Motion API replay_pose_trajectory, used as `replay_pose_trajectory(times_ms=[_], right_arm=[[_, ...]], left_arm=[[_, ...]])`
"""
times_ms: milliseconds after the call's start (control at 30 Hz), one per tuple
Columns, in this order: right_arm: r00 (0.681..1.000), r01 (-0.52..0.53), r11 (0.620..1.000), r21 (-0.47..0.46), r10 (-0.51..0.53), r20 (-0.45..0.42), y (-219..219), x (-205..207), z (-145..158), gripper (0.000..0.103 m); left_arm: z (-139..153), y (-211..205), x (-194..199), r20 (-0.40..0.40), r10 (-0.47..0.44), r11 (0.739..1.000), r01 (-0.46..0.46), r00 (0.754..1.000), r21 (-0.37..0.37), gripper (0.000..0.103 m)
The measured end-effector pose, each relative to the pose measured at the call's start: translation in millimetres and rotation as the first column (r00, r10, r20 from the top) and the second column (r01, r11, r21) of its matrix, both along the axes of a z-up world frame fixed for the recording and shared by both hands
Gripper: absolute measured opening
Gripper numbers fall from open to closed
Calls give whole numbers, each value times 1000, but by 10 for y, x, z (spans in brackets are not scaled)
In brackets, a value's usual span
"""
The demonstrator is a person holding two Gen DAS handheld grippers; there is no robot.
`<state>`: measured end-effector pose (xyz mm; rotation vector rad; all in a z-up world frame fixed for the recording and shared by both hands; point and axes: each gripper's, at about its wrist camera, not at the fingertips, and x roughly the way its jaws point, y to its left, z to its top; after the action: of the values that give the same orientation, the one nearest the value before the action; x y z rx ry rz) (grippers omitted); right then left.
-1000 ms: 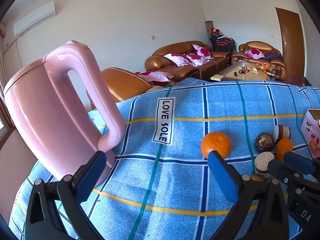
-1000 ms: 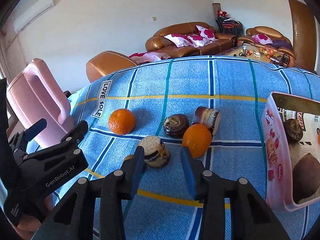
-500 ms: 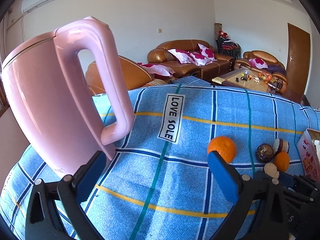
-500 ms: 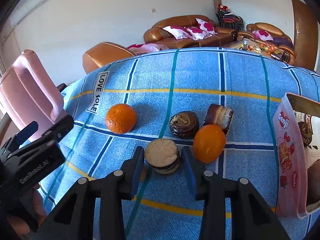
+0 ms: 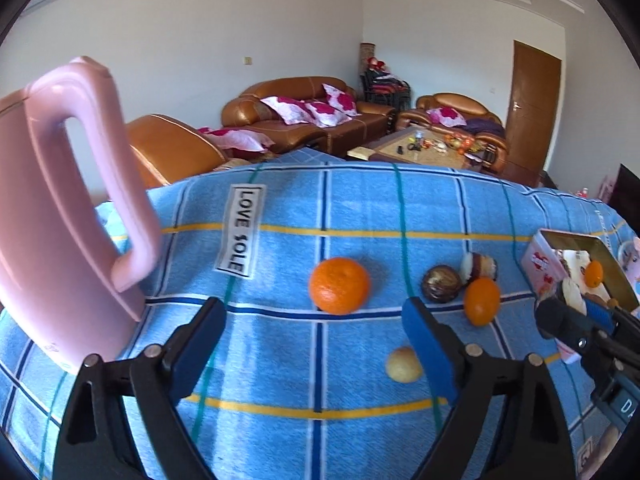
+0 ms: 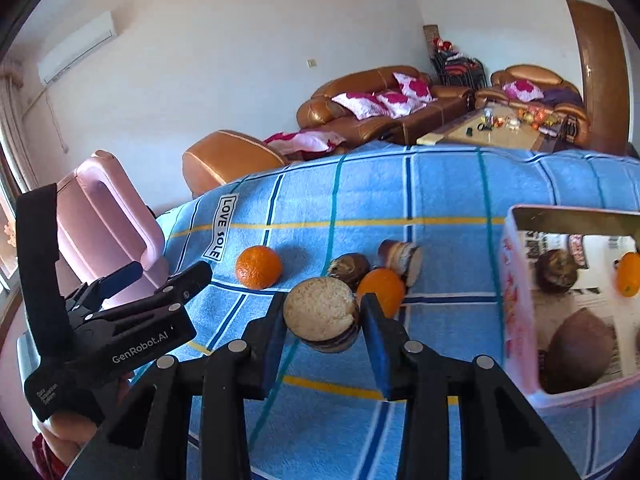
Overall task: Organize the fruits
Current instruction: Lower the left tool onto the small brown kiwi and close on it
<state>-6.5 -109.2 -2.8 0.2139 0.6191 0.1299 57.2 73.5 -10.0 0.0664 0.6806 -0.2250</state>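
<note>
My right gripper (image 6: 324, 312) is shut on a round cream-and-chocolate sandwich cake (image 6: 322, 314) and holds it above the blue cloth, left of the pink tin box (image 6: 516, 280). One orange (image 6: 258, 266) lies alone on the cloth. A second orange (image 6: 384, 284) sits beside a chocolate ball (image 6: 348, 266) and a cake roll (image 6: 400, 256). The box holds an orange (image 6: 628, 274) and dark cakes. My left gripper (image 5: 312, 316) has its jaws closing with nothing between them; the lone orange (image 5: 339, 286) lies just beyond its tips.
A pink kettle (image 5: 60, 220) stands on the cloth at the left, close to my left gripper's left finger. A small tan round piece (image 5: 403, 364) lies by the right finger. The table's far edge drops off toward sofas and a coffee table.
My right gripper has lifted the sandwich cake off the cloth, toward the box. My left gripper's jaws have narrowed, and it has swung right, away from the kettle and toward the lone orange.
</note>
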Motion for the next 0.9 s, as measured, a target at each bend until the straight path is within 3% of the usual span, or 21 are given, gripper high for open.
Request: replay_pose_trajectory(times_ms=[133,300,400,433,533,700,900], right_arm=[[998,54,997,-57,-53,20,-195,-124,-20,40],[996,85,996,28,-84,-25,-408,-84,-75,40],[996,85,996,27,-84,-19,-411,-99,-65,40],[997,81,996,25,-80,-18,-395,-101,-68,40],[997,67,998,19,-66,-25,-342,-91,-91,40],[998,51,999,1,-51,-37,-303,-99,-126,40],[998,61,998,-5,-61,-31,-301,-92,-126,40]], left_arm=[[-113,-283,-32,-35,-79,996,80,996,42,81],[-214,-459,9,-119,-158,985,165,980,51,78],[-283,-465,78,-190,-187,982,191,964,2,72],[-325,-496,102,-220,-186,981,193,958,11,60],[-328,-567,75,-211,-171,980,187,963,61,48],[-312,-459,94,-212,-159,986,165,964,11,27],[-293,-417,73,-206,-180,983,180,962,-20,26]])
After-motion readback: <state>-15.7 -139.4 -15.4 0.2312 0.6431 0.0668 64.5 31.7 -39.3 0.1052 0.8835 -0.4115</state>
